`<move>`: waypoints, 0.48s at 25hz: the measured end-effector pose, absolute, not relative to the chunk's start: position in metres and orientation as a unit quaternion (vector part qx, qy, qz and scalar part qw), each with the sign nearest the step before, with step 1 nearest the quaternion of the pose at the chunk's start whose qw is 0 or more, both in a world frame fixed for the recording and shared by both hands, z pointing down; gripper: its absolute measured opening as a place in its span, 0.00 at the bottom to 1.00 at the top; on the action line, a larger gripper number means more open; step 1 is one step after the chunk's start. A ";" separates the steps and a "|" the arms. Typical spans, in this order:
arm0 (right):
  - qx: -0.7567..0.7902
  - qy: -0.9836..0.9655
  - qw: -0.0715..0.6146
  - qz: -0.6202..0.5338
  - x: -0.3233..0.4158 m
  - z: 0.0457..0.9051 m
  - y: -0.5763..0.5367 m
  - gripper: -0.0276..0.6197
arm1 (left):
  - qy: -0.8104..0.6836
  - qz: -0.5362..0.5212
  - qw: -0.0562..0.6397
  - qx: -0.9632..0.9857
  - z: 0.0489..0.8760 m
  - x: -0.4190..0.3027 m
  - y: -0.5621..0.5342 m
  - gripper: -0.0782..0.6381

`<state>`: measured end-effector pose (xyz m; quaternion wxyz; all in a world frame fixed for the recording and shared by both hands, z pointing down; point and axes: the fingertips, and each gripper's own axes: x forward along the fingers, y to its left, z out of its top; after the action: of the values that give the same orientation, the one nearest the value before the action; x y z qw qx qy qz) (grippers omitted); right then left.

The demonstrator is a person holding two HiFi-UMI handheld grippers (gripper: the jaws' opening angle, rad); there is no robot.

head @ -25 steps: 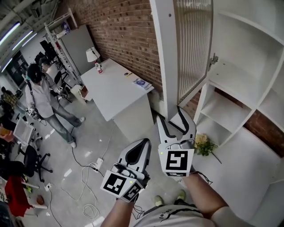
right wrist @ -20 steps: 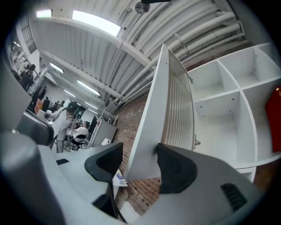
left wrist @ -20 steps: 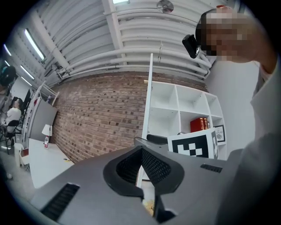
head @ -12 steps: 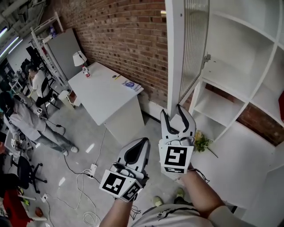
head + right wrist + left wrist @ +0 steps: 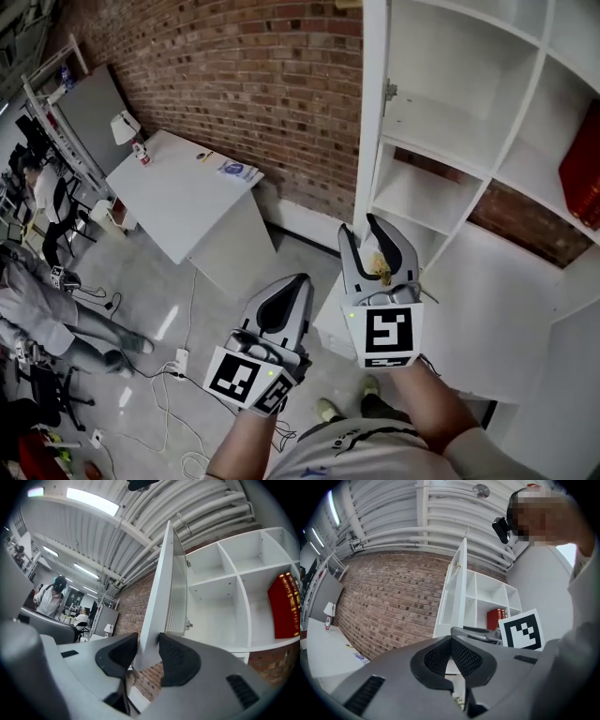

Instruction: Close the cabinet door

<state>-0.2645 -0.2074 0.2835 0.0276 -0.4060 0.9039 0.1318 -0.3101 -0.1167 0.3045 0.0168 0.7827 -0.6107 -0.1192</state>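
The white cabinet door [image 5: 372, 112] stands open, edge-on in the head view, with its ribbed pane facing the shelves [image 5: 441, 112]. My right gripper [image 5: 361, 228] reaches up to the door's lower corner. In the right gripper view the door's [image 5: 161, 597] bottom edge fills the gap between the right gripper's [image 5: 148, 644] pads. Its jaws have just been closing and now pinch the door. My left gripper [image 5: 302, 278] hangs lower left, away from the door, shut and empty. The left gripper view shows the left gripper's [image 5: 451, 639] pads meeting, with the door [image 5: 457, 597] beyond them.
Red books [image 5: 583, 169] stand in a right-hand compartment. Yellow flowers [image 5: 380, 265] lie on the low shelf behind my right gripper. A white table [image 5: 178, 192] with a lamp [image 5: 122, 127] stands by the brick wall. Cables [image 5: 173, 375] trail on the floor; people [image 5: 37, 309] are at far left.
The right gripper's jaws have narrowed onto the door's lower edge. The door, which earlier showed its ribbed pane, now appears edge-on. The head view has swung to the right.
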 end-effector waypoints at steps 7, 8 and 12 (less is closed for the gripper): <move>-0.423 0.895 0.013 0.139 -0.216 0.287 -0.217 0.23 | -0.572 -0.115 0.023 0.812 0.309 -0.261 -0.138 0.12; -0.425 0.895 0.013 0.137 -0.209 0.286 -0.219 0.23 | -0.569 -0.113 0.022 0.814 0.308 -0.255 -0.140 0.12; -0.430 0.893 0.005 0.134 -0.186 0.284 -0.229 0.22 | -0.562 -0.110 0.010 0.820 0.297 -0.242 -0.150 0.12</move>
<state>-0.1855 -0.2289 0.2839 0.0050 -0.4298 0.8930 0.1338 -0.2419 -0.1503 0.2970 0.0098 0.8200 -0.5616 -0.1102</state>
